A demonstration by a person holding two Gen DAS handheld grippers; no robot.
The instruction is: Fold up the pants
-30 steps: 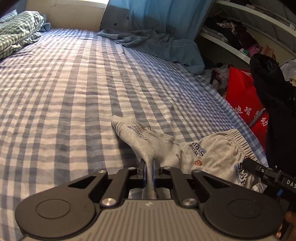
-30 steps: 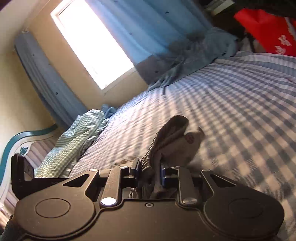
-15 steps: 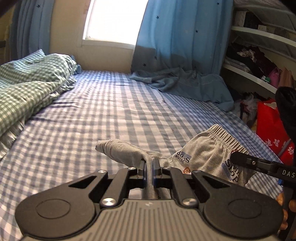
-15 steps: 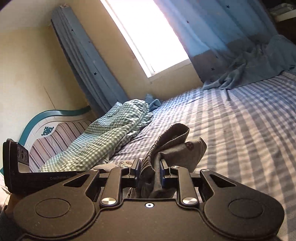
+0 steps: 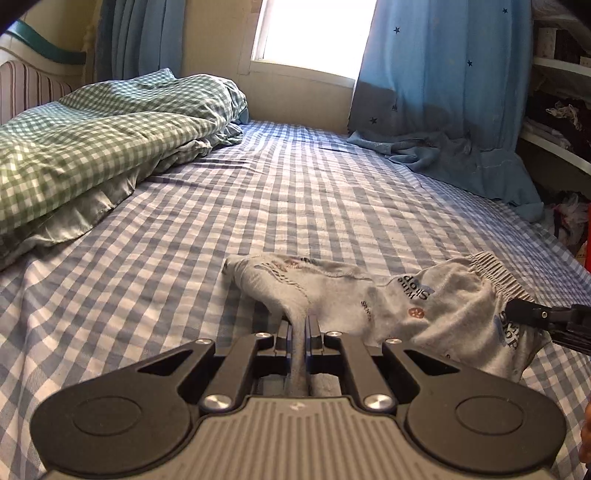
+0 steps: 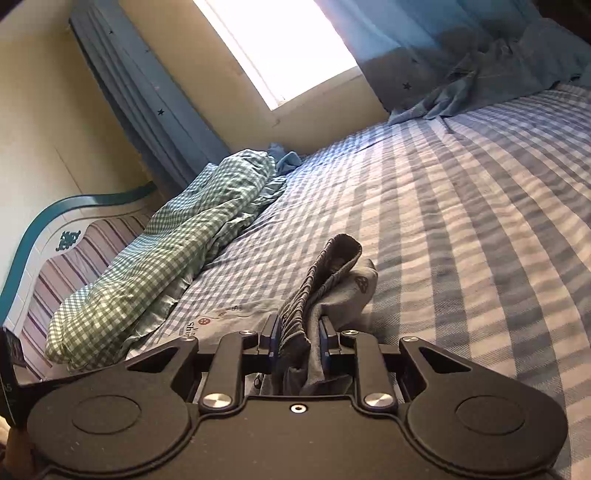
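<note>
Small grey printed pants [image 5: 413, 302] lie bunched on the blue checked bed [image 5: 295, 192]. My left gripper [image 5: 298, 328] is shut on a thin fold of the leg end, which stretches forward from the jaws. In the right wrist view, my right gripper [image 6: 298, 334] is shut on a thick bunch of the ribbed waistband [image 6: 325, 273], which stands up ahead of the fingers. The right gripper's finger [image 5: 543, 317] shows at the right edge of the left wrist view, against the waist end of the pants. The left gripper's edge [image 6: 11, 369] shows at far left of the right wrist view.
A green checked duvet [image 5: 92, 147] is heaped along the left by the striped headboard [image 6: 74, 258]. Blue curtains [image 5: 443, 92] drape onto the far right of the bed beneath a bright window [image 5: 314, 33]. Cluttered shelves [image 5: 561, 110] stand to the right.
Both views have swung left toward the duvet and window as both grippers carried the pants across the bed. Both grips hold unchanged.
</note>
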